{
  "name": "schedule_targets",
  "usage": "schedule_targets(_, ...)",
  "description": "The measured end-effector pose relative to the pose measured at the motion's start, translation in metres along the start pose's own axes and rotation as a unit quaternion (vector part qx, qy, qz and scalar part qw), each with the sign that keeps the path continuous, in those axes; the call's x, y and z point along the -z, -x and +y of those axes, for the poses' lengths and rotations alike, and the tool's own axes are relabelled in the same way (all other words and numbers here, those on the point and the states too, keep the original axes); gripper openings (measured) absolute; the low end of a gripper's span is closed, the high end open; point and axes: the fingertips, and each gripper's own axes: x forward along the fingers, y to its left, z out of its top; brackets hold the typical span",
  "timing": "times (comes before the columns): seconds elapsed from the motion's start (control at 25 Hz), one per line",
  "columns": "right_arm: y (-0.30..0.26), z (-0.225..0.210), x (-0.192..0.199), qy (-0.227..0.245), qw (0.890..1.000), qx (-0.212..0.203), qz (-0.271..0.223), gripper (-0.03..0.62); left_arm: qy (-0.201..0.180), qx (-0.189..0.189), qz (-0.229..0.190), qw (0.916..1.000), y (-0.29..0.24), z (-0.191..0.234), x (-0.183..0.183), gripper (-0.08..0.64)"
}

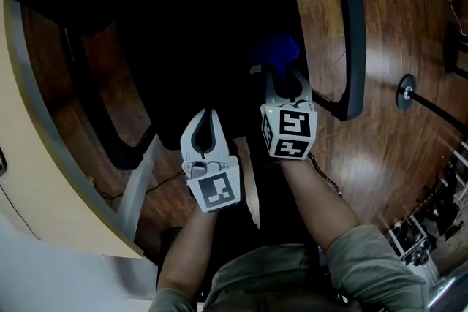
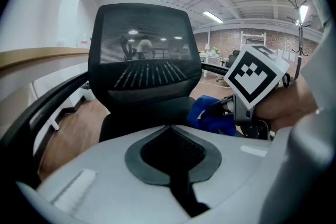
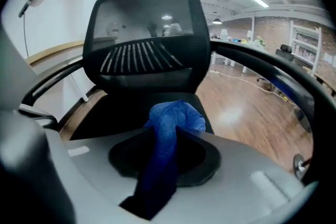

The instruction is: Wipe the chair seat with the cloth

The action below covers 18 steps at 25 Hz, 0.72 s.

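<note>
The right claw (image 3: pixel 176 134) is clamped on the blue cloth (image 3: pixel 176 113), held above the black chair seat (image 3: pixel 121 113). The left claw (image 2: pixel 169 128) is closed and empty. Dragging could tug the cloth loose, since only 1 small wad sticks out. Its long axis runs along the jaws, with the wad pointing toward the backrest (image 3: pixel 142 34).

**Two grippers over a dark chair seat**

From above, the black padded chair seat (image 1: pixel 183 47) fills the upper middle, with a curved black armrest (image 1: pixel 355 47) on its right. The white right gripper (image 1: pixel 281 73) points up the frame, a crumpled blue cloth (image 1: pixel 275 51) bunched at its jaws over the seat. The white left gripper (image 1: pixel 209 115) sits just beside it and lower, its jaws meeting at the tips. Glossy brown wooden floor (image 1: pixel 380 135) spreads to the right, and a pale beige curved tabletop (image 1: pixel 36 179) lies at the left.
</note>
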Motion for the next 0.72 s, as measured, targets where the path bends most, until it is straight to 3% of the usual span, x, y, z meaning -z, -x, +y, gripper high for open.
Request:
schedule_targets(0.24,0.001,0.127,-0.031,0.064,0.991,-0.114,-0.023,0.101,0.015,-0.047,0.015,0.9987,0.040,0.061,0.020,0.005)
schedule_targets(0.44,0.001,0.224,-0.023,0.135,0.969,-0.207,-0.023,0.101,0.058,-0.094,0.030,0.9934,0.078,0.094,0.060,0.005)
schedule_targets(0.6,0.002,0.283,-0.005,0.170,0.952,-0.255,-0.014,0.101,0.083,-0.113,0.049,0.9889,0.100,0.112,0.089,0.005)
schedule_targets(0.72,0.002,0.309,0.007,0.183,0.946,-0.268,-0.006,0.103,0.091,-0.114,0.056,0.9878,0.104,0.122,0.105,0.005)
